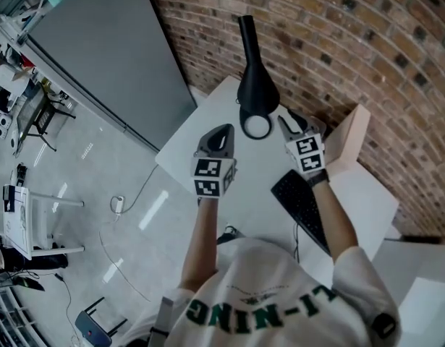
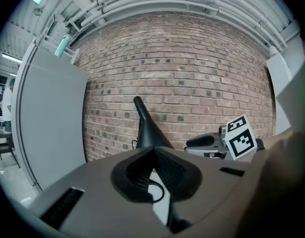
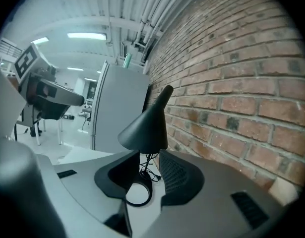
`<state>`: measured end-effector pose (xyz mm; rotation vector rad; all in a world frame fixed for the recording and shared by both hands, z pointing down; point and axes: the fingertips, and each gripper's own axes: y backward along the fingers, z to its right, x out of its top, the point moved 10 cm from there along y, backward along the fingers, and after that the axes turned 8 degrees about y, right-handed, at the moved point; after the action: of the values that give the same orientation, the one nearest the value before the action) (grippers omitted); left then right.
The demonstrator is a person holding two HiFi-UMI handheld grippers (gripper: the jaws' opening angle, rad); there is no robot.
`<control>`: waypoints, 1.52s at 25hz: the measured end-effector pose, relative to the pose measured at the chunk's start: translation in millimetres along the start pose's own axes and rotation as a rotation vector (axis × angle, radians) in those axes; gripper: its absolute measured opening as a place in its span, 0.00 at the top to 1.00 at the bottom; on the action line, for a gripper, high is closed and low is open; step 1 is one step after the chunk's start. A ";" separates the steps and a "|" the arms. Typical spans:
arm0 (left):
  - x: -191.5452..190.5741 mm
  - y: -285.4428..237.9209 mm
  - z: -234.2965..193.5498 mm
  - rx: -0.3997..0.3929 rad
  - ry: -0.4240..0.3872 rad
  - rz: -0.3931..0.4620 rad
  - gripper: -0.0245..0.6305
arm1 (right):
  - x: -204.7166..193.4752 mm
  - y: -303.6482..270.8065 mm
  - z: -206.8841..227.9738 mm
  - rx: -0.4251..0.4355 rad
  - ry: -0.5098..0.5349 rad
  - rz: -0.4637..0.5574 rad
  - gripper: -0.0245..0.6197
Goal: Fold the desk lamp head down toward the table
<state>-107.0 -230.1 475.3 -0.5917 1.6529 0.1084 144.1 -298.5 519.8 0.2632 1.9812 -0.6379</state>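
The black desk lamp stands on the white table (image 1: 184,152) by the brick wall. Its cone-shaped head (image 1: 255,85) (image 2: 150,134) (image 3: 145,128) points down over its ring base (image 1: 256,126) (image 3: 138,194), with the stem rising behind. My left gripper (image 1: 223,131) (image 2: 153,152) hovers shut and empty just left of the base. My right gripper (image 1: 289,121) (image 3: 149,158) is open just right of the base, the lamp head beyond its jaws and not touched. A black cable (image 3: 148,171) lies behind the base.
A black keyboard (image 1: 302,208) lies on the table near my right arm. A pale cardboard box (image 1: 350,139) stands against the brick wall (image 1: 367,42) at right. A grey partition (image 1: 110,56) stands left of the table.
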 end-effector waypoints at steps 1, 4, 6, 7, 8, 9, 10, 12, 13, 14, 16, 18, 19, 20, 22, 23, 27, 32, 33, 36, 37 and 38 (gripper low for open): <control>1.3 2.4 1.6 -0.001 -0.002 0.008 0.97 | 2.8 7.8 -0.8 -0.011 -0.021 0.014 0.77; 3.3 11.0 7.5 -0.004 -0.011 0.019 0.97 | 13.1 33.4 -5.3 -0.046 -0.080 0.052 0.77; 4.4 18.2 11.9 -0.011 -0.016 0.024 0.97 | 17.0 50.1 -9.9 -0.071 -0.111 0.071 0.78; 5.1 22.2 14.2 -0.015 -0.018 0.027 0.97 | 17.8 58.2 -12.7 -0.083 -0.125 0.078 0.78; 6.4 26.6 16.8 -0.021 -0.019 0.031 0.97 | 19.9 66.5 -16.0 -0.094 -0.138 0.086 0.78; 8.3 31.4 19.6 -0.027 -0.020 0.038 0.97 | 23.8 75.0 -19.8 -0.104 -0.149 0.099 0.80; 10.6 36.4 22.5 -0.033 -0.022 0.048 0.97 | 28.6 83.4 -23.7 -0.113 -0.158 0.114 0.82; 14.8 45.8 29.5 -0.042 -0.030 0.065 0.97 | 38.6 99.2 -31.3 -0.125 -0.173 0.150 0.86; 15.9 49.7 33.1 -0.046 -0.035 0.071 0.97 | 42.8 106.8 -34.8 -0.129 -0.183 0.165 0.87; 16.4 53.1 36.2 -0.048 -0.041 0.079 0.97 | 45.8 114.3 -38.4 -0.135 -0.197 0.178 0.88; 15.1 59.8 41.2 -0.048 -0.050 0.091 0.97 | 49.4 128.6 -46.3 -0.152 -0.228 0.199 0.90; 12.8 67.2 45.8 -0.049 -0.052 0.093 0.97 | 52.8 141.6 -53.9 -0.164 -0.243 0.217 0.92; 11.8 71.0 48.4 -0.051 -0.050 0.091 0.97 | 54.3 147.3 -57.1 -0.168 -0.244 0.222 0.93; 10.9 74.8 51.1 -0.053 -0.046 0.088 0.97 | 54.7 152.3 -60.2 -0.175 -0.246 0.220 0.94; 9.3 81.8 56.2 -0.056 -0.039 0.083 0.97 | 52.8 159.7 -65.5 -0.192 -0.251 0.209 0.95; 8.6 84.5 58.1 -0.055 -0.040 0.085 0.97 | 52.0 162.2 -67.5 -0.197 -0.248 0.208 0.95; 6.8 93.0 63.1 -0.046 -0.054 0.103 0.97 | 48.3 169.4 -72.6 -0.193 -0.237 0.213 0.95; 7.7 102.8 64.5 -0.027 -0.069 0.129 0.97 | 48.3 180.5 -76.3 -0.181 -0.228 0.223 0.95; 7.4 103.9 65.3 -0.025 -0.067 0.134 0.97 | 48.0 182.7 -76.2 -0.182 -0.225 0.224 0.95; 1.1 104.1 72.1 -0.030 -0.055 0.122 0.97 | 44.9 190.5 -75.8 -0.184 -0.215 0.226 0.95; -1.9 103.7 75.5 -0.034 -0.046 0.111 0.97 | 42.6 193.3 -76.5 -0.184 -0.216 0.220 0.95; -4.3 103.3 78.8 -0.039 -0.040 0.106 0.97 | 40.0 196.2 -77.8 -0.185 -0.220 0.212 0.95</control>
<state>-81.0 -108.3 438.0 -0.5281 1.6465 0.2286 152.4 -95.6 449.7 0.2732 1.7581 -0.3304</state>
